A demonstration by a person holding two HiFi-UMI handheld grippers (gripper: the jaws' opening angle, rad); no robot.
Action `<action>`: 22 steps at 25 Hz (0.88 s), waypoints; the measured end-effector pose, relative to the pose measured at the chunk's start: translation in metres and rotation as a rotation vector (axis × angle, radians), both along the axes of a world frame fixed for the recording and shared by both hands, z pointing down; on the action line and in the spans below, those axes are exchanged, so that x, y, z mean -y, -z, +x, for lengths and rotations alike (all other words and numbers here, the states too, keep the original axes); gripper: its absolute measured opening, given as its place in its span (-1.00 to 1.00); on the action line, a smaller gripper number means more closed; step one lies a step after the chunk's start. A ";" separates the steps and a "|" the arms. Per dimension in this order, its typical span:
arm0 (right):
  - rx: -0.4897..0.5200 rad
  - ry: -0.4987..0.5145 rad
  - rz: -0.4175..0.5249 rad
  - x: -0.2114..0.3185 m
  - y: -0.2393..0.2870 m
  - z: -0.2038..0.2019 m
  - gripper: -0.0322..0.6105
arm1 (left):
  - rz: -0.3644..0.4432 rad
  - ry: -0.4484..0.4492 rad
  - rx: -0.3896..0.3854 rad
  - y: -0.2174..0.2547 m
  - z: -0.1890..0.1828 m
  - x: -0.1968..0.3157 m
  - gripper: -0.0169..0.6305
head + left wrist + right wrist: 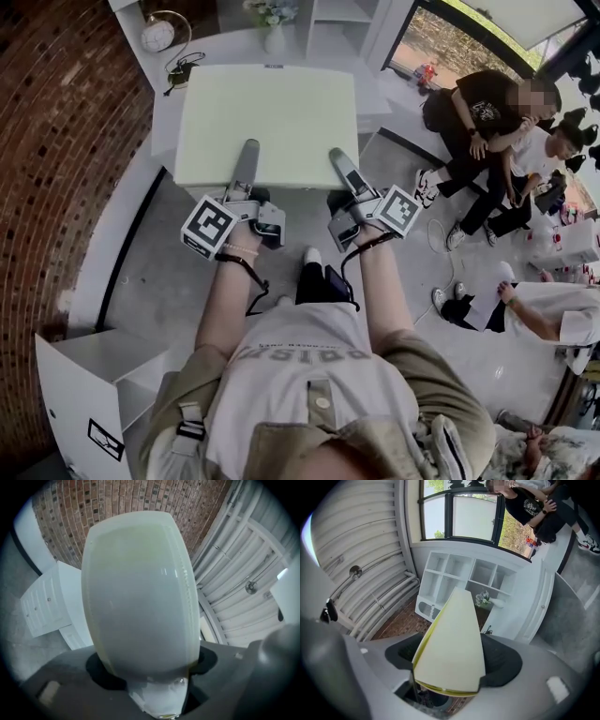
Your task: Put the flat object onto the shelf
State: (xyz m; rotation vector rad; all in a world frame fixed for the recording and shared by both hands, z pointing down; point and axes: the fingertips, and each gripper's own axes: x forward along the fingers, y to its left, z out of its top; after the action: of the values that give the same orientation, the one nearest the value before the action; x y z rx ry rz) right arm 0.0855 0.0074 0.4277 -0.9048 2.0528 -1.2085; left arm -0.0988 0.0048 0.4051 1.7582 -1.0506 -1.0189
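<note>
Head view: flat panel (267,122) at 12 o'clock, carried roughly level above the floor, with left claw (246,171) and right claw (347,173) clamped on its near edge.
Left gripper view: closed on the panel, which fills the frame.
Right gripper view: pinched on the panel edge; white shelf (461,581) ahead at 12.
Judged best: match both grips, hold level, steer the far edge into one open bay.

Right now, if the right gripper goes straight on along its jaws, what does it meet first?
The flat board in the right gripper leads; it likely meets the white shelf by the flower vase. Depth unclear.
</note>
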 end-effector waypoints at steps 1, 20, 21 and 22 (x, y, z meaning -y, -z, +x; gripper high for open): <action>0.002 0.004 0.001 0.006 0.000 -0.001 0.28 | -0.002 0.006 0.001 0.000 -0.001 0.005 0.11; -0.036 0.128 0.022 0.166 0.018 -0.006 0.41 | 0.022 0.206 -0.066 0.022 -0.008 0.145 0.00; -0.039 0.139 0.020 0.175 0.020 -0.007 0.41 | 0.021 0.217 -0.070 0.024 -0.008 0.153 0.00; -0.037 0.149 0.020 0.183 0.021 -0.007 0.44 | 0.021 0.226 -0.074 0.025 -0.008 0.161 -0.01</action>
State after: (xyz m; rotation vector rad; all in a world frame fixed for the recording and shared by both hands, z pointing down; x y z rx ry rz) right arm 0.0784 -0.1758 0.4065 -0.7815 2.1904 -1.2548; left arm -0.1071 -0.1564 0.3797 1.6310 -1.2152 -1.2280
